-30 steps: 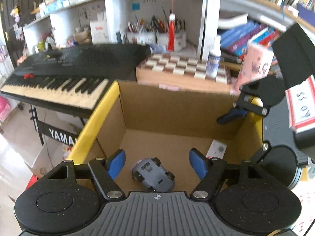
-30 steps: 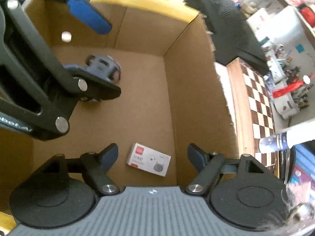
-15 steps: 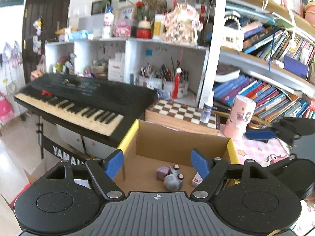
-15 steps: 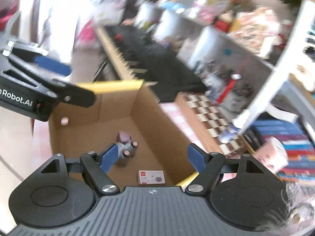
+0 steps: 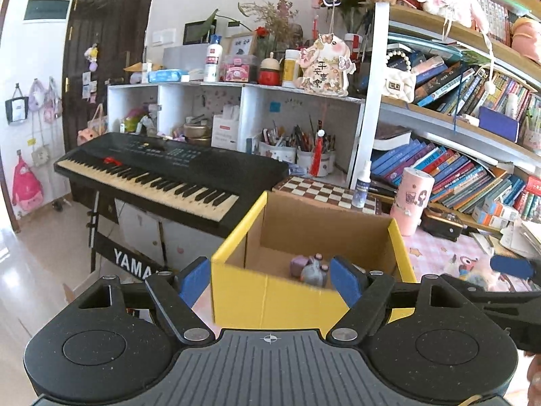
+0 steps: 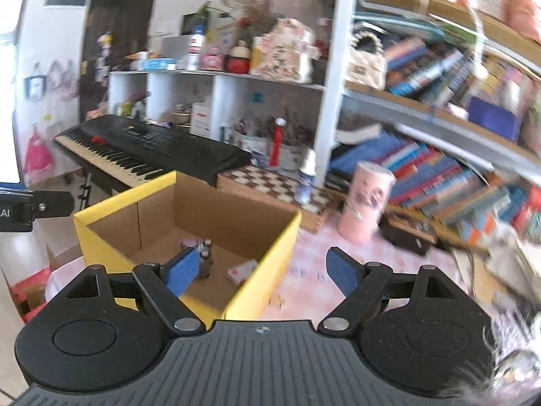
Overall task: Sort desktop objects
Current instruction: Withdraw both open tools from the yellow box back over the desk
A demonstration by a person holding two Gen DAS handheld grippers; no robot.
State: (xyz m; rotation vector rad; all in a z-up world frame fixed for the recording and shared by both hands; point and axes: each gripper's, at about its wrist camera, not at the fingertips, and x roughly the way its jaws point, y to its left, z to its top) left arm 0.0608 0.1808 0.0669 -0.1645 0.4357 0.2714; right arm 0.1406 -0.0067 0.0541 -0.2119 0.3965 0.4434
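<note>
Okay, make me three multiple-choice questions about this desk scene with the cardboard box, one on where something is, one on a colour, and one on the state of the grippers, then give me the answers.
1. Where is the small grey toy car?
A. On the keyboard
B. Inside the cardboard box
C. On the chessboard

2. What colour is the outside of the cardboard box?
A. Yellow
B. Green
C. White

3. How do the left gripper and right gripper stand?
A. Both shut on a toy
B. Left shut on a bottle, right open
C. Both open, holding nothing

Answers:
1 B: the car lies on the box floor, seen over the rim.
2 A: the outer walls and rim are yellow, the inside brown.
3 C: the blue pads of each stand apart with nothing pressed between them.
</note>
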